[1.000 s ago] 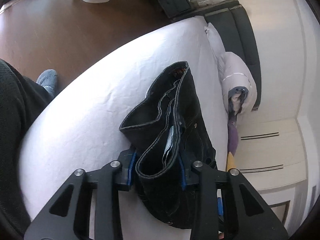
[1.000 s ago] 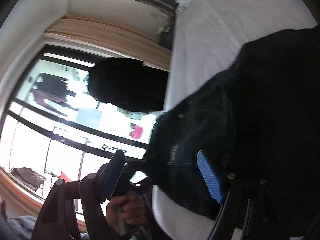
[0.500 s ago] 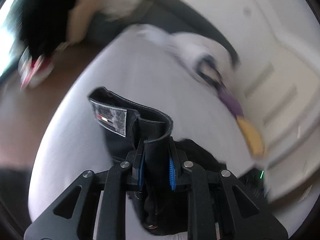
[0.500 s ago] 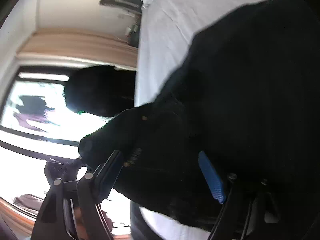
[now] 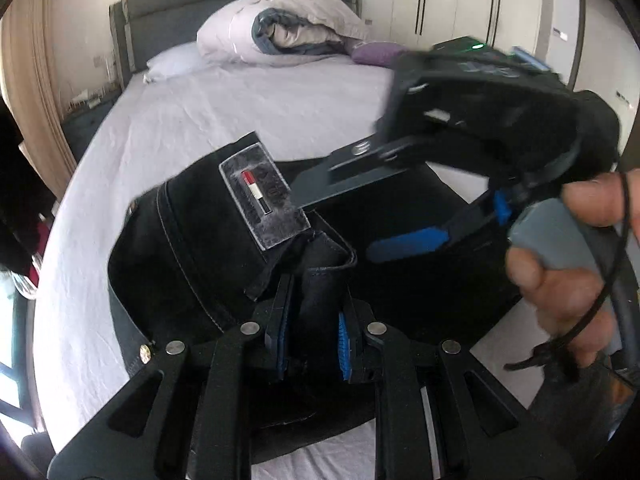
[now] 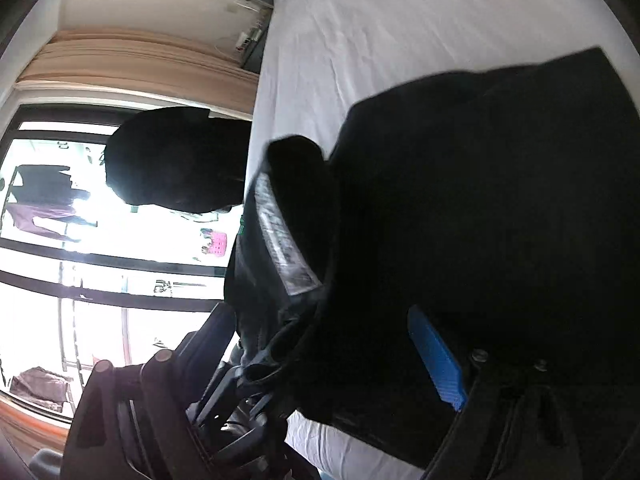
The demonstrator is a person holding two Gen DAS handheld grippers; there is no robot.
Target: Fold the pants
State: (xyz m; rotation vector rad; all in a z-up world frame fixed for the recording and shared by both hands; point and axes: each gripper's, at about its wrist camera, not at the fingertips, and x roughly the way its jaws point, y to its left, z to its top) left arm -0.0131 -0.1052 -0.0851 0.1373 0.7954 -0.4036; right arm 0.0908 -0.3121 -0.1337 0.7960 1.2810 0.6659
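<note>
Your left gripper [image 5: 311, 334] is clenched on a thick fold of the black pants [image 5: 200, 248], which hides its pads. Your right gripper [image 6: 320, 344] gapes over the dark cloth, its 9 o'clock finger lost in shadow. Pants lie bunched on the white bed [image 5: 168, 120], label patch [image 5: 264, 196] upward; pillows at 12 o'clock.
</note>
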